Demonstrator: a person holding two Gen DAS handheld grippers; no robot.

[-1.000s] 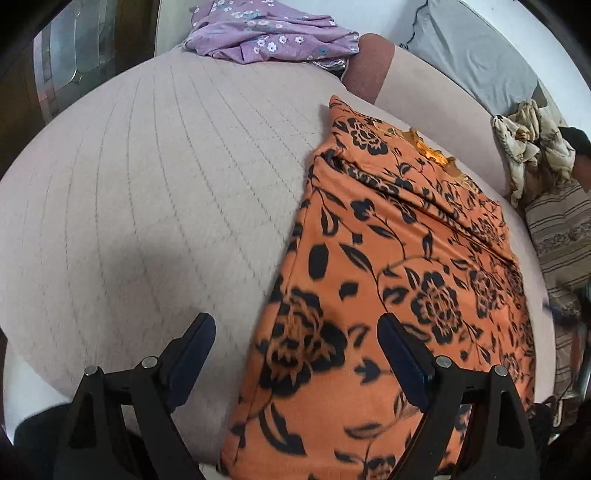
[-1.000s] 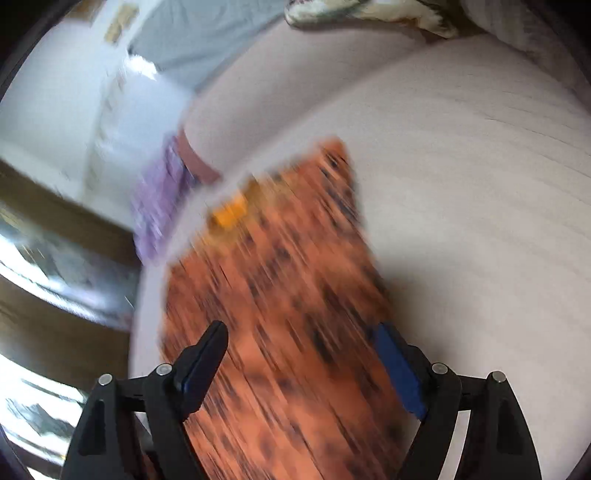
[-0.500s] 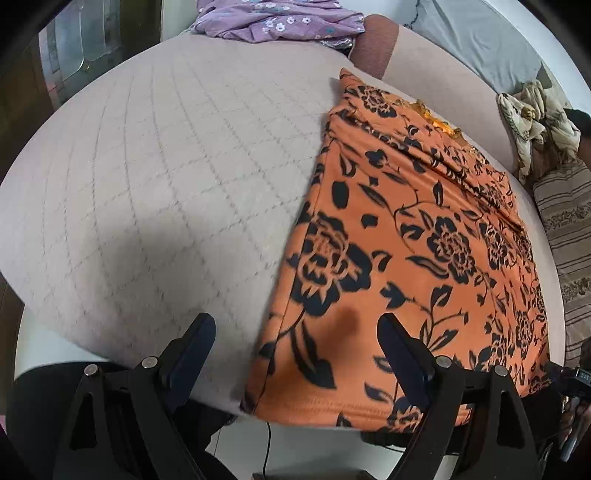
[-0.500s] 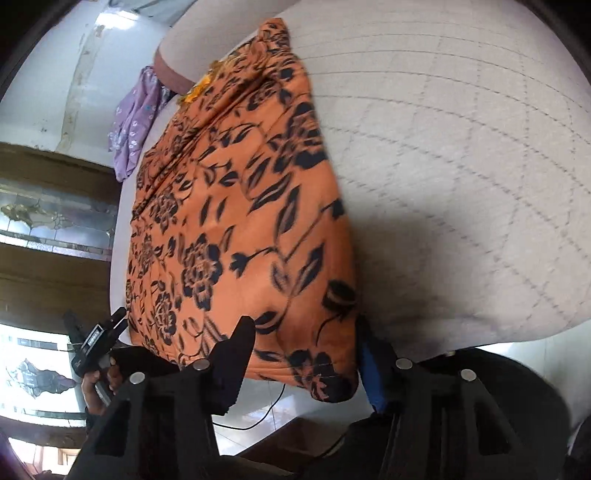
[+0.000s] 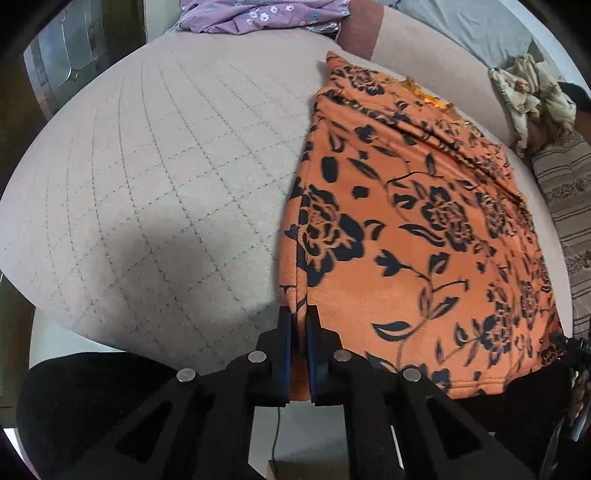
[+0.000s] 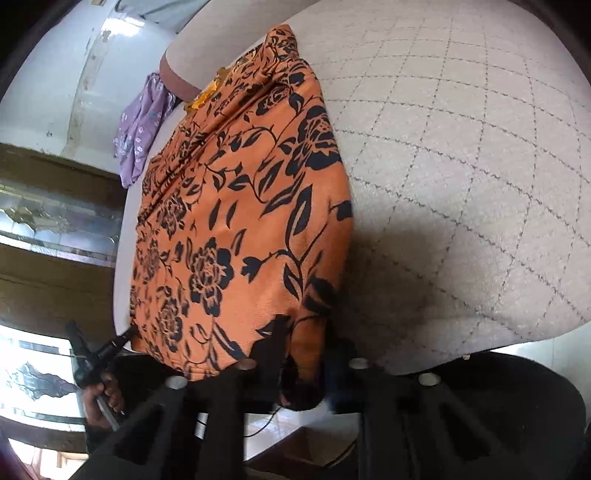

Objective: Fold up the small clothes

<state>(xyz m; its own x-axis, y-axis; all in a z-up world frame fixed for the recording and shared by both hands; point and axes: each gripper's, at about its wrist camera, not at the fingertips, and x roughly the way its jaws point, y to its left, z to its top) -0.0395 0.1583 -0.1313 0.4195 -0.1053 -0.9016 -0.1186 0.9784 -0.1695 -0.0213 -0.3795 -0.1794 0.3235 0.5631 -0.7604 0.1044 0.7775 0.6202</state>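
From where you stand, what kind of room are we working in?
Most likely a bedroom at home. The orange floral garment lies on a quilted bed cover, a grey pillow sits at the far end, and more loose clothes, like the purple floral one, are heaped nearby.

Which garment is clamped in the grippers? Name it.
The orange black-flowered garment, spread flat; left gripper and right gripper pinch its near corners. The purple garment lies untouched.

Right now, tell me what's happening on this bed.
A person is folding an orange floral garment spread on the quilted bed cover. The left gripper is shut on its near left corner. The right gripper has just been closing and pinches the near right corner. No fold is made yet.
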